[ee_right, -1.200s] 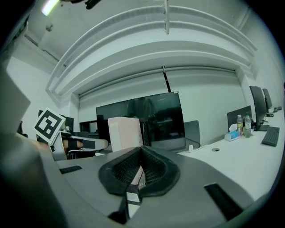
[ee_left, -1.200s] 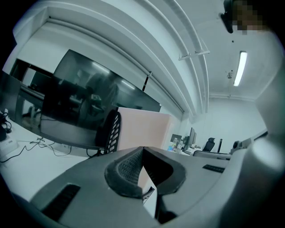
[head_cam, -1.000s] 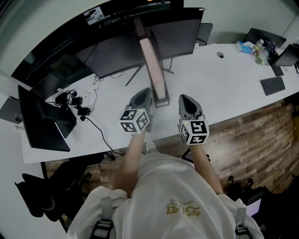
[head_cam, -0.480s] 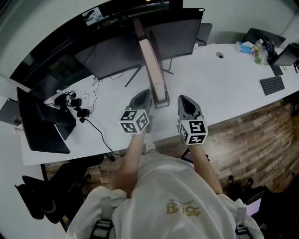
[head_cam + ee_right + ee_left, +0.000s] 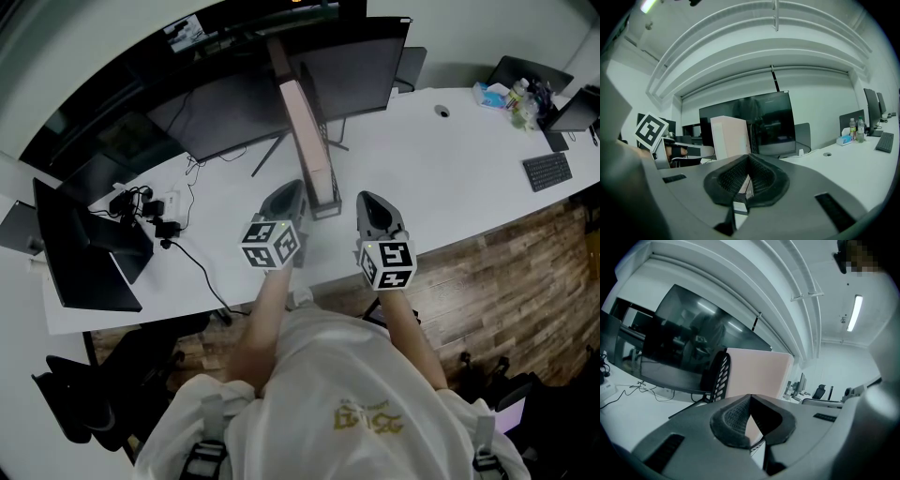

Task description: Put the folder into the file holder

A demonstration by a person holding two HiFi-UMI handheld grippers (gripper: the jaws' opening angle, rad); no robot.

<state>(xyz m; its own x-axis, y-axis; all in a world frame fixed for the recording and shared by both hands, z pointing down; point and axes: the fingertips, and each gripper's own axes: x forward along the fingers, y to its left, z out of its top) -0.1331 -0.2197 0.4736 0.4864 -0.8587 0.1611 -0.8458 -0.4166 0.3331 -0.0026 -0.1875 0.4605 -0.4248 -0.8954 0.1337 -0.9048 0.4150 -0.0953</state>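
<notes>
Currently left tongs (image 5: 292, 185): clamped together, empty.
Right tongs (image 5: 367, 197): clamped together, empty.
Pale pink flat folder (image 5: 307, 131): upright in black mesh file holder (image 5: 719, 376), ahead, between both tongs, on white bench (image 5: 450, 169).

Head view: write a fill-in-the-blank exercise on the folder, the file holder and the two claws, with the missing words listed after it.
1. The folder standing in the black mesh file holder is ____ in colour.
2. The left claw and the right claw hold nothing, and the jaws of both are ____.
3. In the head view, the near end of the file holder lies ____ the two claws.
4. The file holder rests on a ____ desk.

Missing words: pink; shut; between; white
</notes>
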